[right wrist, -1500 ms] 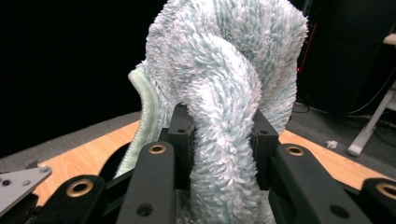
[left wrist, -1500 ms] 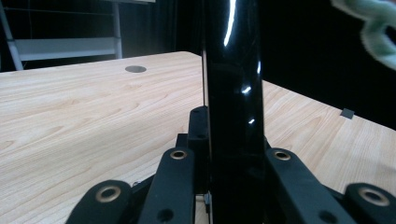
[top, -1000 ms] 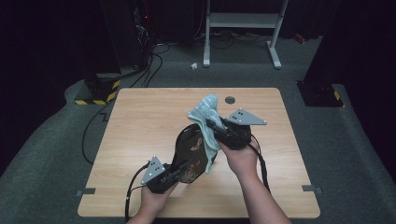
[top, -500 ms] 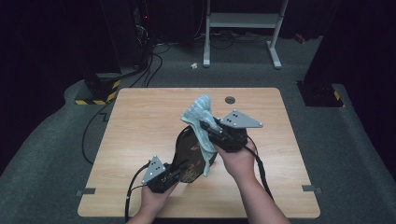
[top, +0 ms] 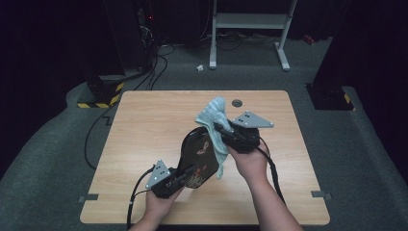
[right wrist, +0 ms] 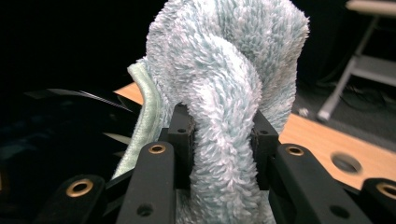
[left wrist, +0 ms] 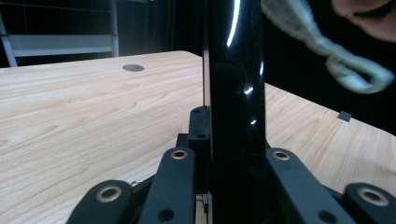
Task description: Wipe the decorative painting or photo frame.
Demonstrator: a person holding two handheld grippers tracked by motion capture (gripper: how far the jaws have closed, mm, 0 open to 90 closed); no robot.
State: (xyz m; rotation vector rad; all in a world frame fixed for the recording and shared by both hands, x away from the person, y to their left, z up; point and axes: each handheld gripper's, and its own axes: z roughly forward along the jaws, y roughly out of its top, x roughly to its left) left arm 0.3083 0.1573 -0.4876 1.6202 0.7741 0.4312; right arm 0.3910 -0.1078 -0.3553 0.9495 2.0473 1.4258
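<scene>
A dim recording lab or studio: a bare wooden desk (top: 144,144) with a round cable hole (top: 236,102) stands alone on grey carpet (top: 53,159), the room beyond it blacked out. Behind the desk, black cables (top: 159,57) trail across the floor toward dark equipment racks (top: 130,29) showing a small red light. A yellow-and-black hazard-striped base (top: 98,96) sits off the desk's far left corner, and a white metal stand (top: 250,21) rises behind its far edge. Small markers (top: 89,198) are fixed near the desk's front corners.
</scene>
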